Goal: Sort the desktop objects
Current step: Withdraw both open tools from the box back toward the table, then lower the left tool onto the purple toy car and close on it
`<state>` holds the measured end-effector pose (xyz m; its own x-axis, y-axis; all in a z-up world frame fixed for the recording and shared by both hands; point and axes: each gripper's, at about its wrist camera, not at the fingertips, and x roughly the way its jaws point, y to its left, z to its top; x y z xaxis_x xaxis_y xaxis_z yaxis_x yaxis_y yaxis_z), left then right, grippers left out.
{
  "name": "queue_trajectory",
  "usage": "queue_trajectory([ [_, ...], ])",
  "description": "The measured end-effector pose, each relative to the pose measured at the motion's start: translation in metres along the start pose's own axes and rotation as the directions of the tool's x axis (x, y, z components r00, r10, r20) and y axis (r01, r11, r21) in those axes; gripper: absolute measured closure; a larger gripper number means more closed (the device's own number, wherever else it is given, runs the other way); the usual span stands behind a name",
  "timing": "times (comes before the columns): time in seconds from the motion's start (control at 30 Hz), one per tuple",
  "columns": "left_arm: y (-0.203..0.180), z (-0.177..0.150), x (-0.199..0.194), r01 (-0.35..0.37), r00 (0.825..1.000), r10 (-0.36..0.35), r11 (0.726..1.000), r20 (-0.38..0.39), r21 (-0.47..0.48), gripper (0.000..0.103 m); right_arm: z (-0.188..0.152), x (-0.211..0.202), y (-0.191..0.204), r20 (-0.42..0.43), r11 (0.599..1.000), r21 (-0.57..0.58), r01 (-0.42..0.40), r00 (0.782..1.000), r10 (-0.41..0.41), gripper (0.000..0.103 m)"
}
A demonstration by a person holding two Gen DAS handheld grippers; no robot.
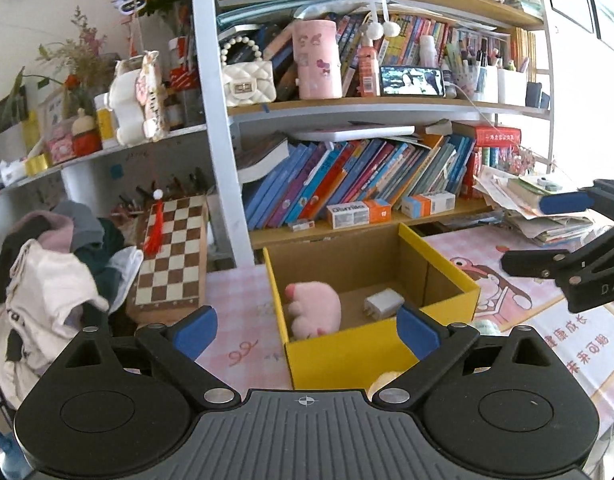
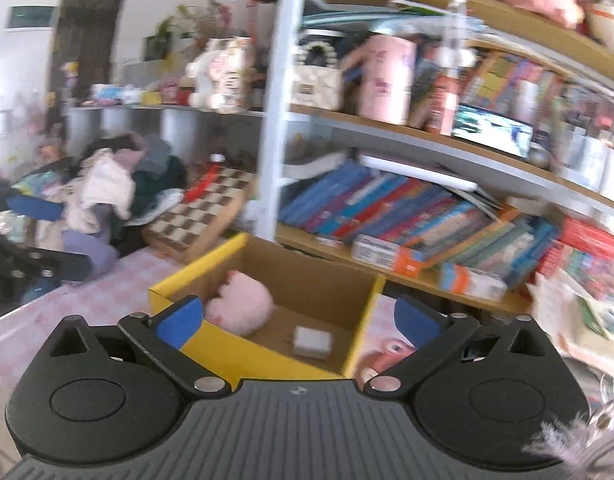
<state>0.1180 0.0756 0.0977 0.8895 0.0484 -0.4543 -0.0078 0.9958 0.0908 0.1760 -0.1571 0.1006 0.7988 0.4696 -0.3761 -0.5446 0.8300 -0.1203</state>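
On the pink desk mat (image 1: 243, 312) stands a yellow box (image 1: 347, 356), open at the top, just in front of the bookshelf (image 1: 347, 108). Inside the box, a pink plush (image 1: 313, 310) lies against its left wall and a white charger (image 1: 384, 304) rests on the floor to the right of the plush, apart from it. The left gripper (image 1: 307, 330) hangs just before the box's near wall, jaws spread wide with nothing between the blue pads. The right gripper (image 2: 301, 318) is at the box's near corner, jaws also spread wide and empty; its view is blurred. To the left of the box, a chessboard (image 1: 171, 252) leans beside a heap of clothes (image 1: 55, 280). Right of the box, a stack of papers (image 1: 543, 208) sits on the desk.
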Motion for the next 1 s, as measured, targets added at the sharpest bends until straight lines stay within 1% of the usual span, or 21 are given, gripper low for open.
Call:
queue_trajectory([
  [0.07,0.001,-0.007,-0.006,-0.006,1.000,0.006,1.000,0.003,-0.024,0.005,-0.010,-0.008,0.003,-0.006,0.998,0.029,0.052,0.999,-0.052,0.000],
  [0.17,0.002,-0.021,-0.012,-0.009,1.000,0.009,0.998,-0.006,-0.065,0.004,-0.025,-0.019,0.006,-0.014,0.994,0.047,0.103,0.995,-0.102,0.000],
  [0.33,-0.001,-0.043,-0.015,-0.015,0.999,0.012,0.998,-0.049,-0.065,0.004,-0.052,-0.032,0.015,-0.056,0.987,0.046,0.151,0.987,-0.148,0.000],
  [0.47,-0.007,-0.058,-0.018,-0.009,0.997,0.005,0.999,-0.072,-0.053,0.004,-0.072,-0.038,0.024,-0.104,0.985,0.044,0.167,0.981,-0.161,0.000],
  [0.67,-0.016,-0.076,-0.024,0.010,0.995,-0.017,0.998,-0.101,-0.066,0.004,-0.093,-0.046,0.037,-0.155,0.984,0.056,0.167,0.975,-0.157,0.000],
  [0.9,-0.030,-0.095,-0.027,0.026,0.990,-0.031,0.999,-0.136,-0.038,0.004,-0.110,-0.046,0.053,-0.203,0.988,0.052,0.145,0.970,-0.132,0.000],
  [1.0,-0.036,-0.105,-0.026,0.035,0.985,-0.042,0.999,-0.166,-0.041,0.004,-0.118,-0.043,0.058,-0.246,0.989,0.068,0.131,0.963,-0.111,0.000],
])
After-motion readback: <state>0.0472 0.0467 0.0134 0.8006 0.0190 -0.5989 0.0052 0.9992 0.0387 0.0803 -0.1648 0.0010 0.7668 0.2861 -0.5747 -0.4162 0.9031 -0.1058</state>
